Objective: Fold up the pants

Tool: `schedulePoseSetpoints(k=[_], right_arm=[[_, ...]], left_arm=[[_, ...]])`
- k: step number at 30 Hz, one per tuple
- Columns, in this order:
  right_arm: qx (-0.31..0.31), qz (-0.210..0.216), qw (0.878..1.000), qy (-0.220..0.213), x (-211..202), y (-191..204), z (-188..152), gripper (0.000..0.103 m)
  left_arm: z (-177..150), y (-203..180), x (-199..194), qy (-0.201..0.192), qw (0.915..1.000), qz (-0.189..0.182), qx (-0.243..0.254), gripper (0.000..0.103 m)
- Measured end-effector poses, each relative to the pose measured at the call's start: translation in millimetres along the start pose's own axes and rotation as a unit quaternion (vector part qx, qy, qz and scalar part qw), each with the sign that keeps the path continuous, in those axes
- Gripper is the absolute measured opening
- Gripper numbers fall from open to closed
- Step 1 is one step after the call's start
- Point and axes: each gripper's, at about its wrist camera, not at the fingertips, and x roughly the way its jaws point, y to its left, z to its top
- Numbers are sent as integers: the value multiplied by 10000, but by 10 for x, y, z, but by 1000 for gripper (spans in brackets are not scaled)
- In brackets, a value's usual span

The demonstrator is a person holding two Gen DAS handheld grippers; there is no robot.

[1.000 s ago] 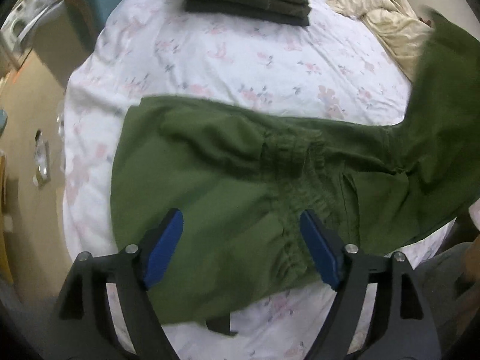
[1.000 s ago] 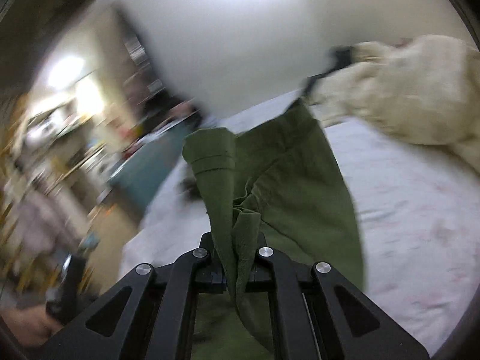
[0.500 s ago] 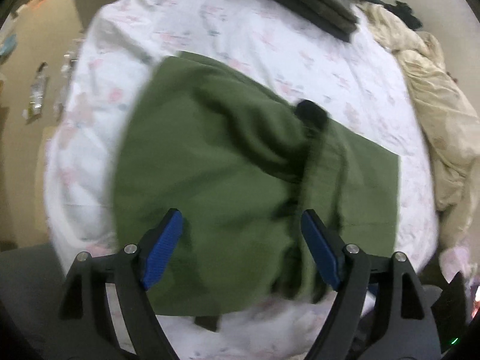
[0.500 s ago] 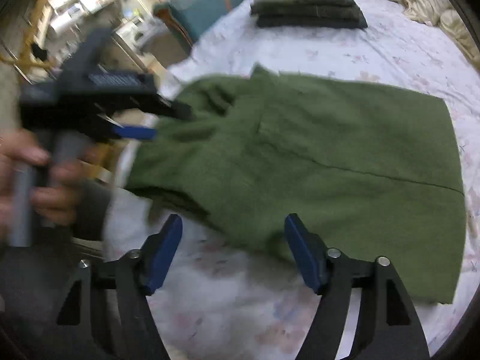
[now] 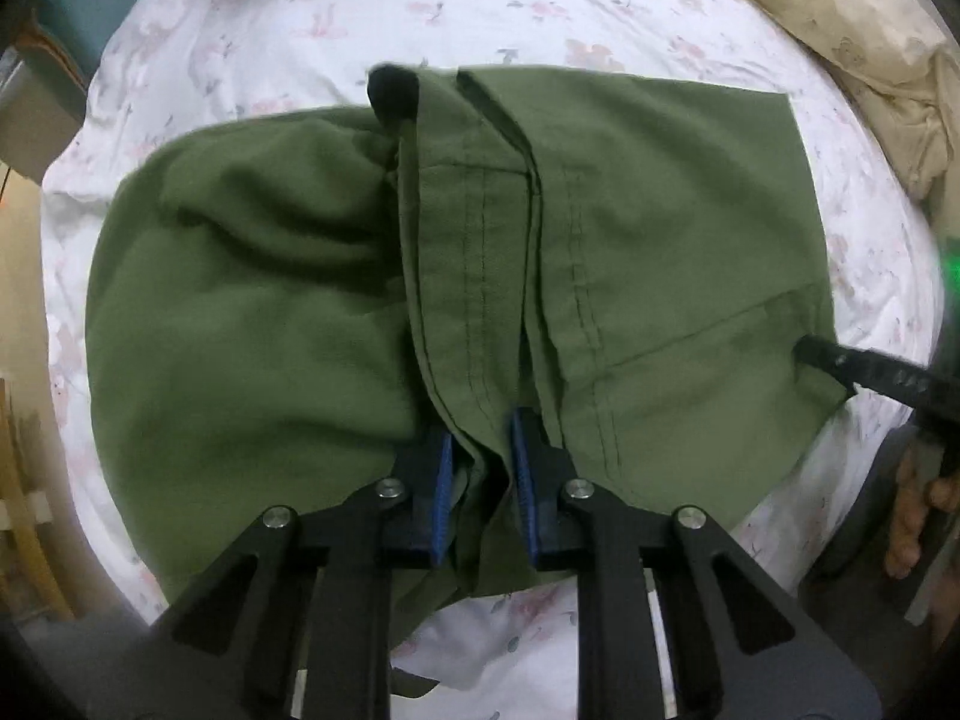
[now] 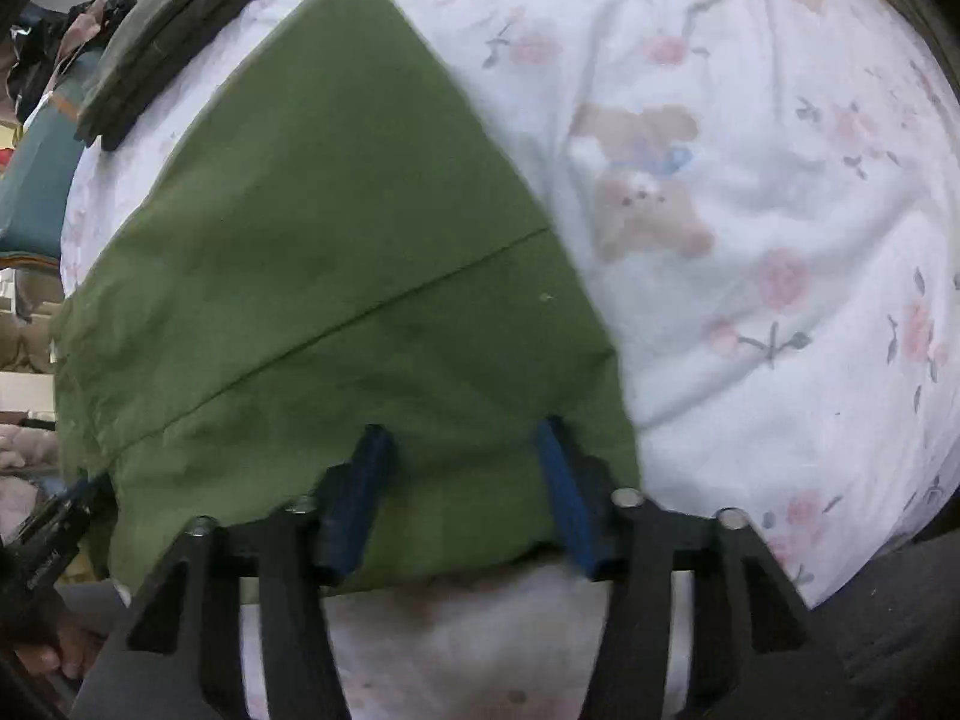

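Green pants lie folded over on the floral bed sheet. In the left wrist view my left gripper is shut on a bunched seam of the pants at their near edge. In the right wrist view the pants spread flat, and my right gripper straddles their near corner with its jaws partly closed around the cloth, gap still wide. The right gripper's finger shows at the right edge of the left wrist view.
A stack of dark folded clothes lies at the far side of the bed. A beige blanket is heaped at the right. A teal box stands beside the bed. The sheet carries a bear print.
The right gripper laid the pant leg over and let go, then moved to the near corner. The left gripper closed from wide open onto the pants' seam.
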Motion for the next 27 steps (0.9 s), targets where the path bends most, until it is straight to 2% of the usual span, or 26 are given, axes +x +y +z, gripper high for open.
schedulePoseSetpoints(k=[4,6,7,8,9,10,11,12,14,16,19,22,24,27], right_arm=[[288,554,9966,-530,-319,-22,73,53],[206,662,9944,-794,-453,18,249,54],[62,691,9935,-903,-501,75,368,54],[-142,705,9924,-994,-532,160,498,42],[-276,673,9923,-1005,-538,222,610,16],[-409,600,9928,-955,-524,277,776,3],[-489,558,9930,-921,-481,320,899,0],[-606,495,9925,-940,-442,315,987,0],[-784,359,9916,-961,-348,335,1203,0],[-850,358,9923,-824,-175,329,1321,0],[-959,202,9928,-692,29,284,1413,0],[-932,-17,9935,-656,238,222,1522,0],[-878,-78,9938,-673,337,150,1577,0],[-715,33,9948,-721,340,92,1634,0]], left_arm=[[-31,54,-197,-207,9995,-91,-229,23],[-66,89,-382,-549,9979,-169,-303,25],[-76,100,-457,-733,9966,-163,-324,34],[-80,99,-532,-938,9949,-107,-343,45],[-84,98,-641,-1317,9906,11,-376,49],[-85,80,-689,-1564,9870,78,-367,54],[-78,50,-710,-1747,9840,143,-316,57],[-56,15,-680,-1755,9840,159,-256,57],[-37,-46,-527,-1436,9895,114,-75,57],[0,-72,-349,-1105,9933,344,14,57],[61,-52,-154,-783,9955,524,71,57],[16,7,43,-334,9983,482,-13,59],[24,42,62,-286,9987,398,-153,59],[43,29,46,-286,9987,418,-89,59]])
